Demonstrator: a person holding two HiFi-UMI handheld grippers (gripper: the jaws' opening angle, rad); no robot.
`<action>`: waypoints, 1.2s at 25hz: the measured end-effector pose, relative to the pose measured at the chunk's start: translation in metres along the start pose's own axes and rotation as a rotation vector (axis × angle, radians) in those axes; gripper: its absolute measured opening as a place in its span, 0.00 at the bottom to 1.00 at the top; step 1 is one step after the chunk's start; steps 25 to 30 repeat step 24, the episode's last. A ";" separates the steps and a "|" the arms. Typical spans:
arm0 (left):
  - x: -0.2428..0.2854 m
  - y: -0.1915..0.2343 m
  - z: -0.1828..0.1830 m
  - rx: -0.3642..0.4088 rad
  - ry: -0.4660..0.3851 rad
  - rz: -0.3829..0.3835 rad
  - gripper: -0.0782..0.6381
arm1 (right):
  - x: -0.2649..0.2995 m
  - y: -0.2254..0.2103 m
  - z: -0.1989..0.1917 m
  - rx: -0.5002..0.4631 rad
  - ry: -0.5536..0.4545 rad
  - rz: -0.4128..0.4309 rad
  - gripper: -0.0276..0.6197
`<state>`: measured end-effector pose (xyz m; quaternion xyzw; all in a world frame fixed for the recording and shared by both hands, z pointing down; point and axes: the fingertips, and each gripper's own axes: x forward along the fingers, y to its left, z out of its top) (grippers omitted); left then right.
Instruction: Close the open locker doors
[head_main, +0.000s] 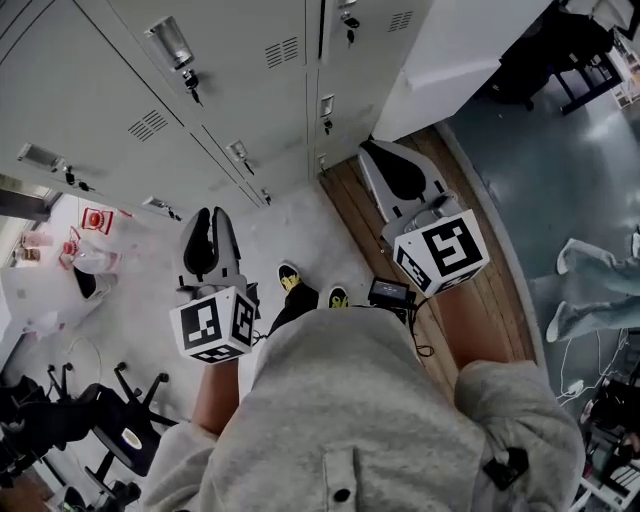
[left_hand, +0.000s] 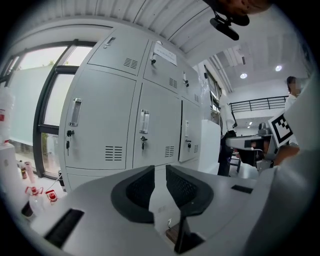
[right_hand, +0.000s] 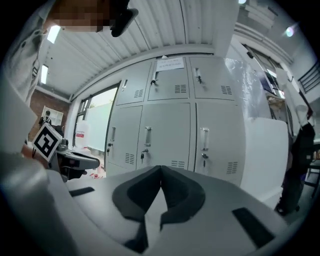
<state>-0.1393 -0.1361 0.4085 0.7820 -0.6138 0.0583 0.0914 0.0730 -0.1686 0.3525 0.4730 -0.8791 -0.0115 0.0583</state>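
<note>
A small black device (head_main: 390, 292) is seen on the wooden floor strip (head_main: 350, 210). A black wheeled chair (head_main: 90, 420) is placed lower left, with red-labelled bottles (head_main: 97, 219) grouped beyond it.

This looks to me like an office or lab workroom: I see a row of grey metal lockers (head_main: 230, 90) with keys (head_main: 192, 88) in them, a tall window (left_hand: 30, 100), black office chairs (head_main: 120, 440) and ceiling spotlights (left_hand: 243, 76).

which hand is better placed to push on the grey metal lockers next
Right, probably: the right hand-held gripper, jaws shut, sits nearer the grey metal lockers than the left hand-held gripper, though no door looks open.
</note>
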 end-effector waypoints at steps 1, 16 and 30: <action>-0.004 -0.005 -0.003 0.000 0.002 -0.001 0.22 | -0.010 -0.001 -0.009 0.020 0.013 -0.015 0.09; -0.058 -0.064 -0.032 -0.002 0.013 0.019 0.22 | -0.094 -0.004 -0.044 0.086 0.034 -0.034 0.09; -0.064 -0.075 -0.035 0.000 0.009 0.016 0.22 | -0.104 -0.002 -0.044 0.091 0.018 -0.031 0.09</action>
